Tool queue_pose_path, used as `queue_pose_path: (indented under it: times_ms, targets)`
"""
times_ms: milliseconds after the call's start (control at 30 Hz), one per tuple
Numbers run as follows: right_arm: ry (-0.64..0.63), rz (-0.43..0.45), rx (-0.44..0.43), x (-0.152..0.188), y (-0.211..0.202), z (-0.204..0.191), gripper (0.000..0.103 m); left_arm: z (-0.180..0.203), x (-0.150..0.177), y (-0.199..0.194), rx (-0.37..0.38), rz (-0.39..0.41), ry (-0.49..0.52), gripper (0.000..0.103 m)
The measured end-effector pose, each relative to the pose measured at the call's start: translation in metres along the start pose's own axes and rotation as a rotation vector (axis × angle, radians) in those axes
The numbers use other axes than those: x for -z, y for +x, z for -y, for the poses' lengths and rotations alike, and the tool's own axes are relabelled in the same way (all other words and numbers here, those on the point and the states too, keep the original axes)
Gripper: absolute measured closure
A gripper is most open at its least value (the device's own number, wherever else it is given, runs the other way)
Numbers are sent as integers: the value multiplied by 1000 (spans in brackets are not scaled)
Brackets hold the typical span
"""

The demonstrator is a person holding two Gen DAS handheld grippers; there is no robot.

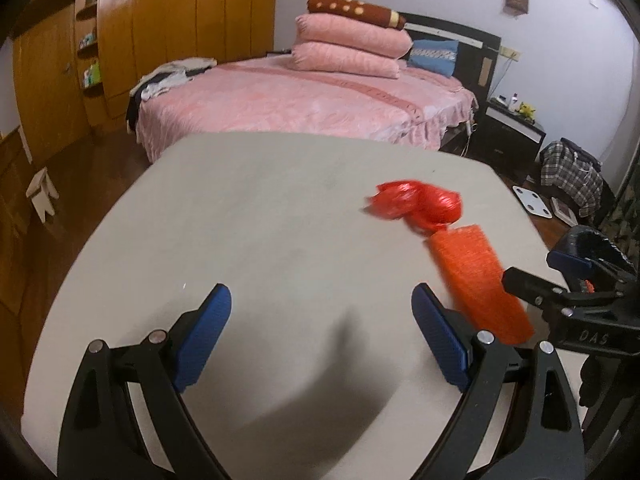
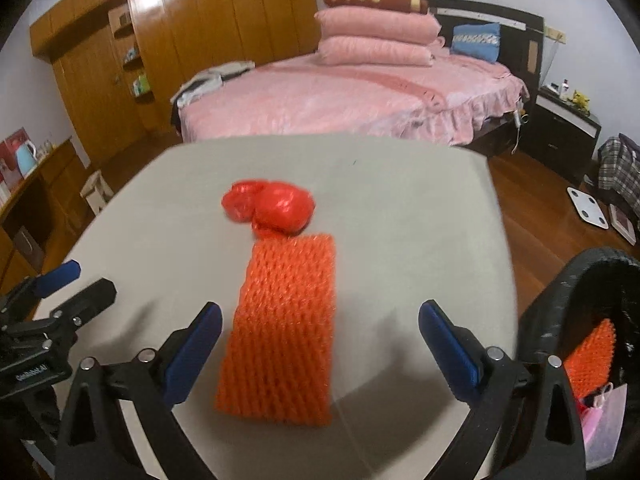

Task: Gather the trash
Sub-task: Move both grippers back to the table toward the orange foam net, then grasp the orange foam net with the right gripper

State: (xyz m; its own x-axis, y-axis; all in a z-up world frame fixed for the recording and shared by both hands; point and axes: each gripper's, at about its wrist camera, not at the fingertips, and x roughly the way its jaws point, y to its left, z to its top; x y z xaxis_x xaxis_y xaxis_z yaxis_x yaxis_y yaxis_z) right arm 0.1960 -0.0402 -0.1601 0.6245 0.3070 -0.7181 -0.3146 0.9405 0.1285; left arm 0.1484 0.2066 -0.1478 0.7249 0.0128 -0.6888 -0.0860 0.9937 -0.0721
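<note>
The right gripper (image 2: 320,344) hangs spread wide over the near end of the orange foam net sleeve (image 2: 282,332), which lies flat on the pale table (image 2: 420,208), long axis running near to far. It looks feather-light, spongy and ribbed, so a pinch across its narrow width should crush it a little and hold without slipping. Touching its far end sits the crumpled red plastic bag (image 2: 270,208), glossy, soft and probably slick. The left gripper (image 1: 322,332) is also released, over bare tabletop left of the sleeve. At near right, a black bin (image 2: 580,276) already holds similar orange netting.
</note>
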Motion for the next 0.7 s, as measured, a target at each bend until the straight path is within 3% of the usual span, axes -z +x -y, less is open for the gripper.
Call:
queue_pose_path:
  times_ms: [267, 500, 567, 633, 700]
  targets:
    - [-23, -59, 5, 6, 24, -12, 7, -6, 8, 9, 0, -26, -15, 14]
    - [-61, -97, 30, 12, 34, -22, 15, -7, 11, 11, 6, -31, -26, 14]
    - [-81, -97, 37, 13, 34, -25, 23, -7, 11, 12, 6, -33, -29, 14]
    - [-95, -87, 31, 15, 32, -27, 41, -7, 11, 11, 6, -33, -32, 14]
    - [-110, -82, 19, 18, 30, -30, 51, -5, 11, 12, 7, -32, -33, 14]
